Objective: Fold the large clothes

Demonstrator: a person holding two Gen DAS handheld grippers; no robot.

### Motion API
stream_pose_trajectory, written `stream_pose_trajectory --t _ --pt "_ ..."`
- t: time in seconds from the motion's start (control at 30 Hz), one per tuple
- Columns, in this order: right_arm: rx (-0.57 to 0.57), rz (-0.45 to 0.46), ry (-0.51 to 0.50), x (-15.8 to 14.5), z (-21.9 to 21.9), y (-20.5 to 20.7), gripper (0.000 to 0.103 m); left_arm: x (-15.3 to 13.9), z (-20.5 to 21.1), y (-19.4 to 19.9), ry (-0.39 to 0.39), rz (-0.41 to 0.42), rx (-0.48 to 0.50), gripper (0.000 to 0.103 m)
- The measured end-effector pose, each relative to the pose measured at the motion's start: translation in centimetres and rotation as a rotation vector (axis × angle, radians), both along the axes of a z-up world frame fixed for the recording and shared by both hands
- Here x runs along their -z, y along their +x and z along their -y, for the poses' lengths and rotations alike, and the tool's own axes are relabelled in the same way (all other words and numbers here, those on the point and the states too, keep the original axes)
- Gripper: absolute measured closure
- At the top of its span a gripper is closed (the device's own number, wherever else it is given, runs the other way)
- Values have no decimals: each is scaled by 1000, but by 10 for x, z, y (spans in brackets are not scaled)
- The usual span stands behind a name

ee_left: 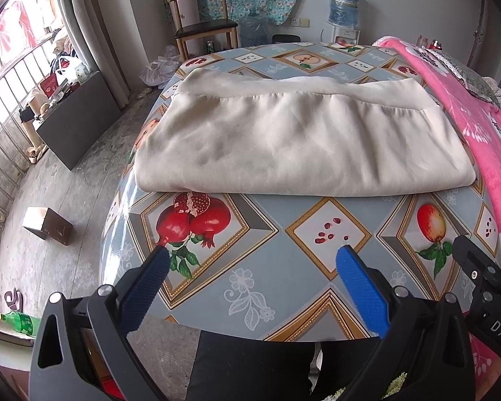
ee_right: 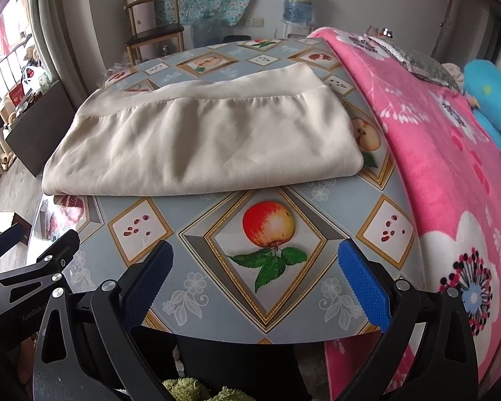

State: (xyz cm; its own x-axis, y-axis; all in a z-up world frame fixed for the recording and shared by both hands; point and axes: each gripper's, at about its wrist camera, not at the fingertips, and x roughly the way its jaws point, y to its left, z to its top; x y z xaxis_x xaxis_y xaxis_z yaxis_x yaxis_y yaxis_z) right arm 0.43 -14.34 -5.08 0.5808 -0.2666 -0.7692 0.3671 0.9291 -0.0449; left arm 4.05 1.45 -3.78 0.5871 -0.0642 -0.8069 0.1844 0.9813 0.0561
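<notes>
Both hand-held grippers, left (ee_left: pixel 252 257) and right (ee_right: pixel 255 254), are hovering apart and empty near the cream garment (ee_left: pixel 297 140), which is lying folded on the counter (ee_left: pixel 284 287); task looks nearly done.

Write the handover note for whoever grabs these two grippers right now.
Left gripper: open, empty, hovering over the near edge of the table, short of the cloth.
Right gripper: open, empty, beside the left one, also short of the cloth.
Cream cloth: lies flat on the fruit-print table, already folded into a layered rectangle, folded edge toward you, banded hem at the far side. Pink blanket sits to its right, apart from it.
Done: at least one fold.
Left: probably another fold to make it smaller; judge that yourself.
</notes>
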Motion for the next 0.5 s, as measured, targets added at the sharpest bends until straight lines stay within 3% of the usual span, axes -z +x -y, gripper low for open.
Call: stream_pose_trajectory --t 0.5 --pt "-2 -2 -2 0 1 1 7 0 0 1 2 0 6 5"
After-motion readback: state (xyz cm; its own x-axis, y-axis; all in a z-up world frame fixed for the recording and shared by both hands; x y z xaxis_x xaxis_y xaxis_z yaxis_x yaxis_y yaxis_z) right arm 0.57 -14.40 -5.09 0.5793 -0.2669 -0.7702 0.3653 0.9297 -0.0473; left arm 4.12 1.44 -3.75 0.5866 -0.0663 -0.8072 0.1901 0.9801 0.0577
